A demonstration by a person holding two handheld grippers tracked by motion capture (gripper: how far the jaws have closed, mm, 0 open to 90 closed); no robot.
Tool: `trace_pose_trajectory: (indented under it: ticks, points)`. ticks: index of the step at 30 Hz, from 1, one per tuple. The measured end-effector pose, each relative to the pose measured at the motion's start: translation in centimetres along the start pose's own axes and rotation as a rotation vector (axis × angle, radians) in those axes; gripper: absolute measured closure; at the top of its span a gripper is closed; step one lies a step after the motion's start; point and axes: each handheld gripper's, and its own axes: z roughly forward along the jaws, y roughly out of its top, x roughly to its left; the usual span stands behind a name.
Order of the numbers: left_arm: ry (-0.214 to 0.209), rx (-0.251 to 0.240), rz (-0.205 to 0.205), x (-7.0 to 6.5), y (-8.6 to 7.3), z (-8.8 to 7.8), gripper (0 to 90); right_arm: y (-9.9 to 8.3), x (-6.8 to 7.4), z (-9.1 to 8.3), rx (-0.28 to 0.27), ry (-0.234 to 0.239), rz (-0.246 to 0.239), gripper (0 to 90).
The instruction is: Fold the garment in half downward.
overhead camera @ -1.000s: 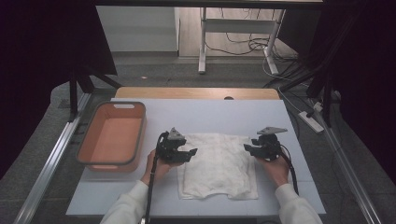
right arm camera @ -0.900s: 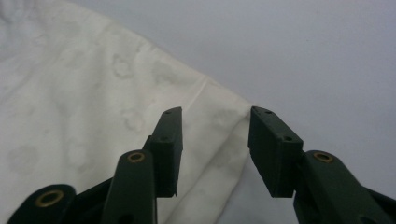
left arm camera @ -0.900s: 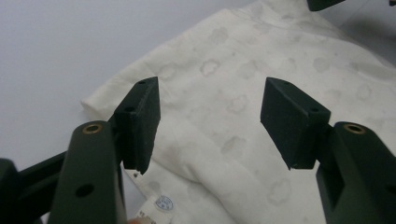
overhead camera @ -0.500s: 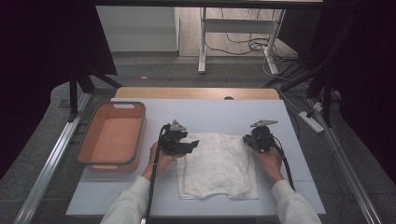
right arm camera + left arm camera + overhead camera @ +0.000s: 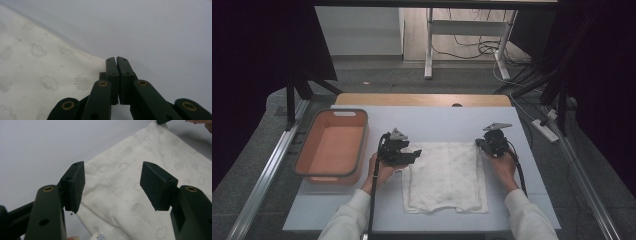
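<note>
Grey floor [image 5: 377, 80] (cables [image 5: 472, 49] trailing) beyond a white table [image 5: 437, 122], dark curtains [image 5: 257, 45] flanking

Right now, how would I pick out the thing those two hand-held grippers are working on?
Look at the pale table. To the right of the orange tub, between the left gripper and the right gripper, lies a white cloth spread flat. It is the one soft thing there, cream-white with faint cloud shapes printed on it.
</note>
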Motion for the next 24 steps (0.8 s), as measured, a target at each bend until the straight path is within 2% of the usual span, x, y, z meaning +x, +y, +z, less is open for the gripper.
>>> trace_pose_trajectory:
  ticks: [3,6,7,9,11,18,24]
  points:
    - [0.002,-0.002,0.001,0.0,0.0,-0.1,36.6,-0.2,0.1,0.2,0.013,0.000,0.004,82.3]
    - [0.000,-0.004,0.003,0.1,0.0,-0.2,36.4,0.0,0.1,-0.5,-0.014,-0.019,0.020,63.3]
    - [0.001,-0.007,0.003,0.1,0.0,-0.3,36.3,0.1,0.1,-0.8,-0.029,-0.019,0.029,60.2]
    - [0.000,-0.010,0.003,0.2,0.0,-0.3,36.2,0.2,0.2,-1.5,-0.065,0.020,0.059,56.5]
    - [-0.003,-0.011,0.004,0.3,0.0,-0.4,36.1,0.2,0.4,-2.2,-0.083,0.040,0.063,53.5]
    - [-0.008,-0.008,0.016,0.3,0.0,-0.3,35.2,0.4,2.3,-3.6,-0.121,0.092,0.012,46.1]
    - [-0.015,-0.010,0.012,0.4,0.0,-0.3,34.8,-0.3,3.7,-4.6,-0.122,0.136,-0.010,39.1]
